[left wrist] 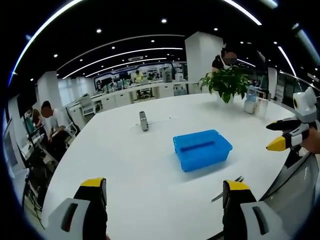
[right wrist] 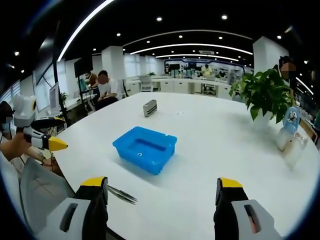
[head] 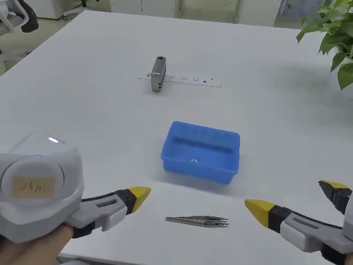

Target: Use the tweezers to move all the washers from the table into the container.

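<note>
Lying flat on the white counter (head: 83, 110), near its front edge: tweezers (head: 197, 220), between the two tools, neither touching them. Blue container (head: 201, 152) sits just behind the tweezers, upright; a small pale speck on its floor near the front wall, too small to identify. Left tool (left wrist: 164, 186): jaws spread wide, nothing between them. Right tool (head: 293, 197): jaws likewise apart, released, to the right of the tweezers. Farther back, a grey device (head: 158, 73) rests on a marked strip (head: 187, 80). Potted plant (head: 333, 33) at far right.
</note>
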